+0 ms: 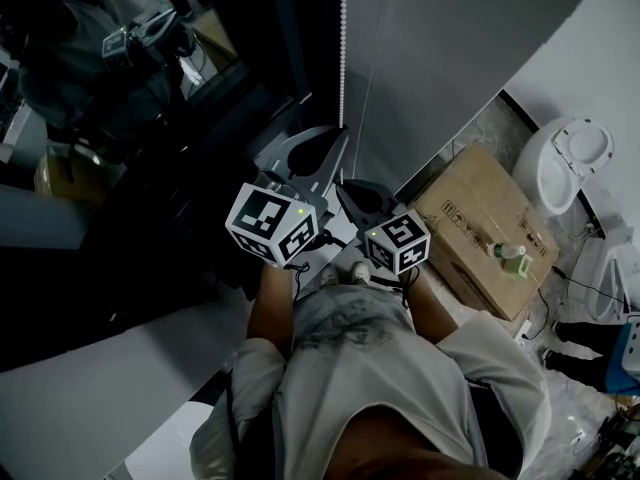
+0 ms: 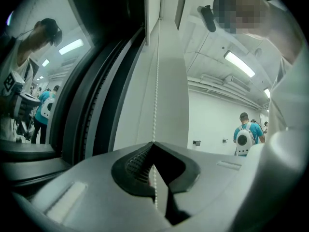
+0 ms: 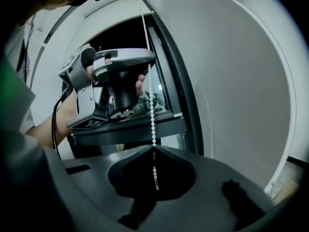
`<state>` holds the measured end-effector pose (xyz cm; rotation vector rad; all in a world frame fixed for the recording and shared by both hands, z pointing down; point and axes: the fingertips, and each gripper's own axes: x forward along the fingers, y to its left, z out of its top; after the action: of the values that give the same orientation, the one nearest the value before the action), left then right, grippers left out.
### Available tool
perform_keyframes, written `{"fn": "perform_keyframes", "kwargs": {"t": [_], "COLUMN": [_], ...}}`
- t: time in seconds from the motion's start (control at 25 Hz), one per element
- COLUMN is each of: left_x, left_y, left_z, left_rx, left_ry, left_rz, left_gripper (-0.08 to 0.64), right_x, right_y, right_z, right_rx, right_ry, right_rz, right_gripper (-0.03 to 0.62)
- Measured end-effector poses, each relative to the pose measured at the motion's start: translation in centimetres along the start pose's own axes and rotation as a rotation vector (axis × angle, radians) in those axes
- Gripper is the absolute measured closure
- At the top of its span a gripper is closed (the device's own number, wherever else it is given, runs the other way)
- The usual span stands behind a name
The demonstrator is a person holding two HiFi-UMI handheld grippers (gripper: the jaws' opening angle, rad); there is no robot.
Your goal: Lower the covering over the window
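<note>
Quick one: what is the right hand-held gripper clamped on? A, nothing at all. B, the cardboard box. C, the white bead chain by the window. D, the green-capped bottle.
C: in the right gripper view, the jaws of the right hand-held gripper meet on the bead chain, which runs through them.

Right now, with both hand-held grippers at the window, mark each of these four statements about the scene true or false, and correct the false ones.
1. The left gripper is shut on the white bead chain. True.
2. The right gripper is open and empty. False: it is shut on the same chain.
3. A small pale green bottle rests on the brown cardboard box. True.
4. The left gripper grips the chain below the right gripper. False: above it.
</note>
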<state>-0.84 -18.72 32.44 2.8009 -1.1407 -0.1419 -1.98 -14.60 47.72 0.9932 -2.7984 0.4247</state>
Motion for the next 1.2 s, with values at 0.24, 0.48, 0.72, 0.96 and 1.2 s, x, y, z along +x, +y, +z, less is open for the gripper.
{"fn": "perform_keyframes", "kwargs": {"t": [0.24, 0.48, 0.72, 0.96, 1.2], "left_x": [-0.2, -0.6, -1.2, -1.7, -2.0], "left_y": [0.5, 1.0, 1.3, 1.1, 0.2], "left_z": [-3.1, -5.4, -5.5, -5.5, -5.3], "left_rx": [-0.037, -0.084, -0.09, -0.084, -0.061], "left_ry": [0.047, 0.086, 0.076, 0.077, 0.087], "left_rz": [0.008, 0.019, 0.025, 0.021, 0.01], "left_gripper": [0.552, 0.552, 0.552, 0.552, 0.552], "right_x": [0.5, 0.1, -1.8, -6.2, -7.6], "right_y": [-0.2, -0.3, -0.8, -1.8, -1.4], "right_z": [-2.9, -5.1, -3.7, 3.4, 13.0], "right_rx": [0.02, 0.044, 0.024, -0.006, -0.136], "right_ry": [0.06, 0.116, 0.046, -0.123, -0.275], "right_rz": [-0.01, -0.034, -0.056, -0.081, -0.033], "right_gripper": [0.574, 0.574, 0.547, 0.459, 0.459]}}
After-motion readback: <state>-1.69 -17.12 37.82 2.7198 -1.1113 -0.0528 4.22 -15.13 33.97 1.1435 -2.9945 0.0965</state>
